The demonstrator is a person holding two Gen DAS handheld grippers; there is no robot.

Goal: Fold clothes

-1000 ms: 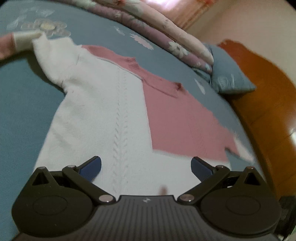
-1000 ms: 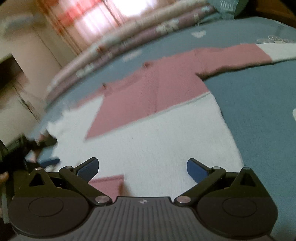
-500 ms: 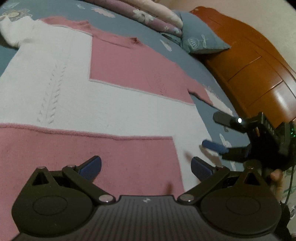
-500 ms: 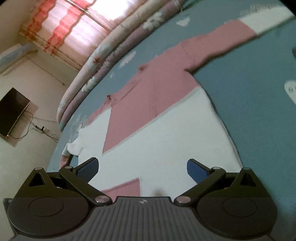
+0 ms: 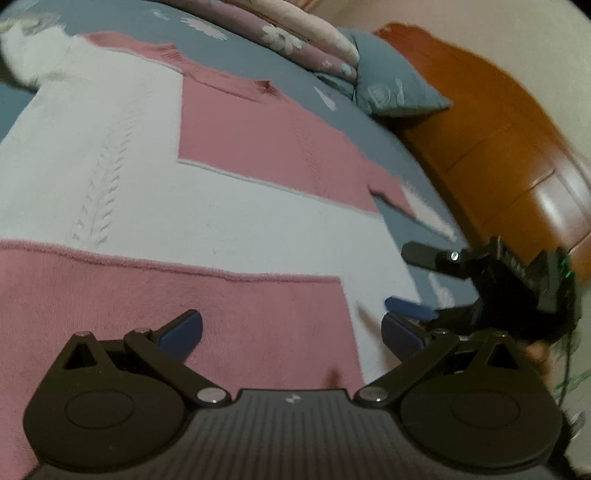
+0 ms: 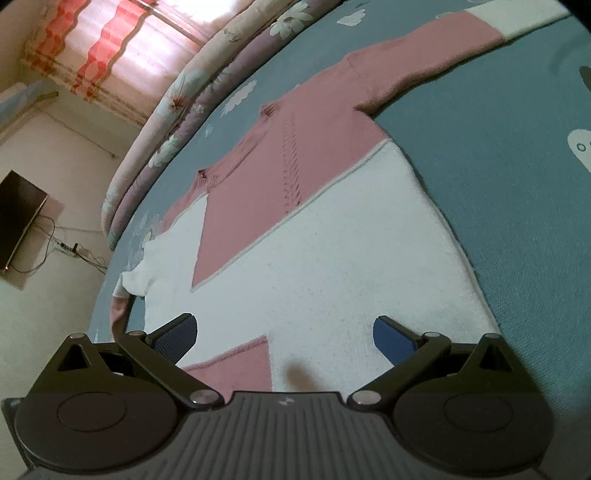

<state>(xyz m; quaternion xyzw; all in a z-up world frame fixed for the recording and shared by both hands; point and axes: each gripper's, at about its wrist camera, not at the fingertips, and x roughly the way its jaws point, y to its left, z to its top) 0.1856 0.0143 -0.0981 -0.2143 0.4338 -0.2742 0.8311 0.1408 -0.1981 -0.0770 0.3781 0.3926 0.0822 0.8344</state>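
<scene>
A pink and white knit sweater (image 5: 229, 218) lies flat on the blue bed (image 5: 266, 77), front up, its hem toward me. My left gripper (image 5: 291, 330) is open and empty, low over the pink hem panel. My right gripper (image 6: 282, 332) is open and empty over the white hem part of the sweater (image 6: 332, 266). It also shows in the left wrist view (image 5: 410, 280), open at the sweater's right hem corner. One pink sleeve with a white cuff (image 6: 513, 18) stretches out to the far right.
A rolled floral quilt (image 6: 207, 74) lies along the bed's far side. A blue pillow (image 5: 391, 88) rests by the orange wooden headboard (image 5: 517, 147). A window with red curtains (image 6: 110, 48) and a wall TV (image 6: 18, 218) are beyond the bed.
Both grippers have dropped back to the hem end of the sweater. The right gripper has come into the left wrist view at the right hem corner. Both stay open.
</scene>
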